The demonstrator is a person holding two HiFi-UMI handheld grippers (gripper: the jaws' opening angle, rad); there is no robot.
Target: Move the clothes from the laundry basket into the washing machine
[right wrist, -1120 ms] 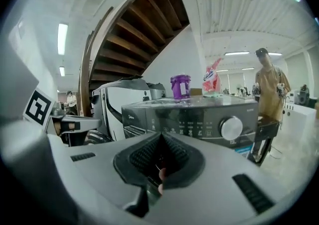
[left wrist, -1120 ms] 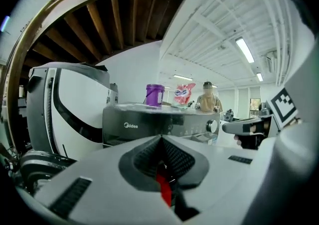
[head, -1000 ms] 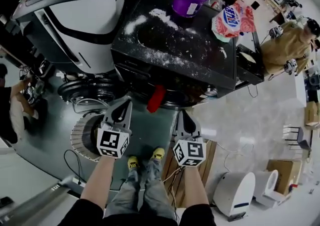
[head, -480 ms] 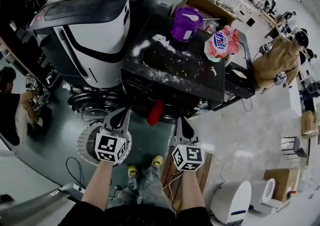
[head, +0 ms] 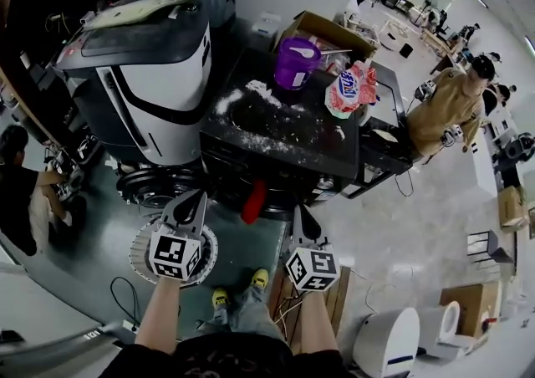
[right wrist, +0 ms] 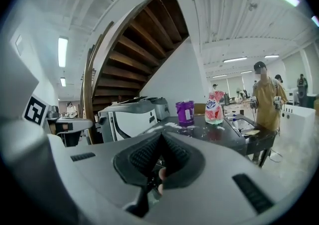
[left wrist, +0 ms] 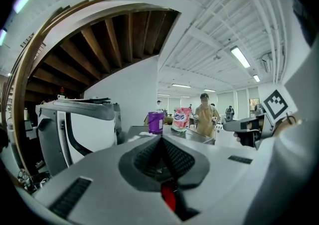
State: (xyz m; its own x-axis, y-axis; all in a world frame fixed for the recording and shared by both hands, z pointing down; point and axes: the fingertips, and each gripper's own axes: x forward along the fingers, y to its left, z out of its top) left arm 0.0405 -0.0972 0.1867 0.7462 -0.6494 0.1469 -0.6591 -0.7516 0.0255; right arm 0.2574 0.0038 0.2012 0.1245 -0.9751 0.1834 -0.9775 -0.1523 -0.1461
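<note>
Bright ceiling strip lights — strong fisheye warp, dark vignetted corners.

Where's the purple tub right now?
In the head view, the purple tub stands at the far edge of the black machine top, just left of the pink bag and behind the white powder.

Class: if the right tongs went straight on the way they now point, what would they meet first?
Probably the near front edge of the black box-shaped machine with white powder on top, just ahead of the shut right tongs; depth is hard to judge.
</note>
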